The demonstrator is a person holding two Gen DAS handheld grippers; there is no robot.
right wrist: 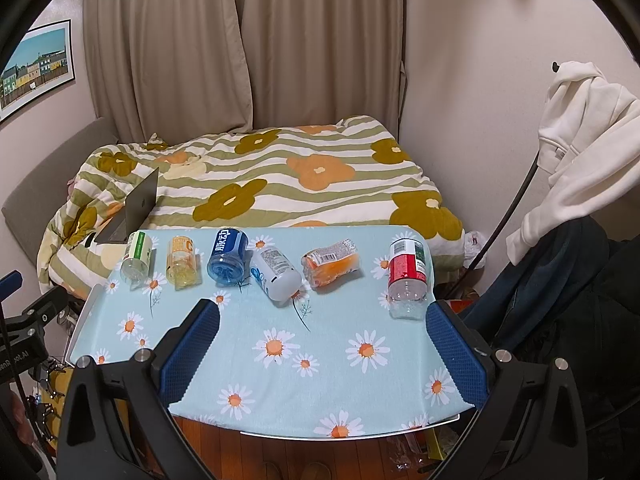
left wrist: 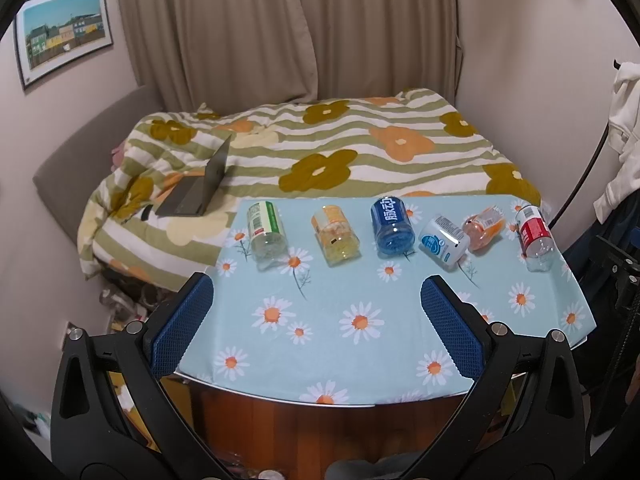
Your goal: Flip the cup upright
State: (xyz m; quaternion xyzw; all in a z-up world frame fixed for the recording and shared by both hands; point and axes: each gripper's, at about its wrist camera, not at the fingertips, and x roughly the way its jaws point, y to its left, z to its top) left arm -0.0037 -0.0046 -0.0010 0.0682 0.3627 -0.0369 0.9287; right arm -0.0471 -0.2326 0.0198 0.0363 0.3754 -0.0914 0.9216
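Both grippers, left [left wrist: 316, 300] and right [right wrist: 322, 326], are held wide open, empty; the light, slippery red-labelled cup [right wrist: 407, 276] near the table's far right corner should be gripped mid-label.

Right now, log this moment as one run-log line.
stage: pre-grasp | left gripper: open | right gripper: open | cups: six on their sides on table | nearest right: red-label cup

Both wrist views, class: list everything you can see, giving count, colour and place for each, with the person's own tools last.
cups: six, lying on their sides in a row across the far half of the table; labels green, yellow, blue, white, orange, red.
tablecloth: one, light blue with daisies, covering the table.
bed quilt: one, green-striped with flowers, behind the table.
laptop: one, grey, open on the quilt.
curtains: beige, back wall.
picture: one, framed, left wall.
white hoodie: one, hanging at right.
left tongs: black with blue pads, open, empty.
right tongs: same, open, empty.
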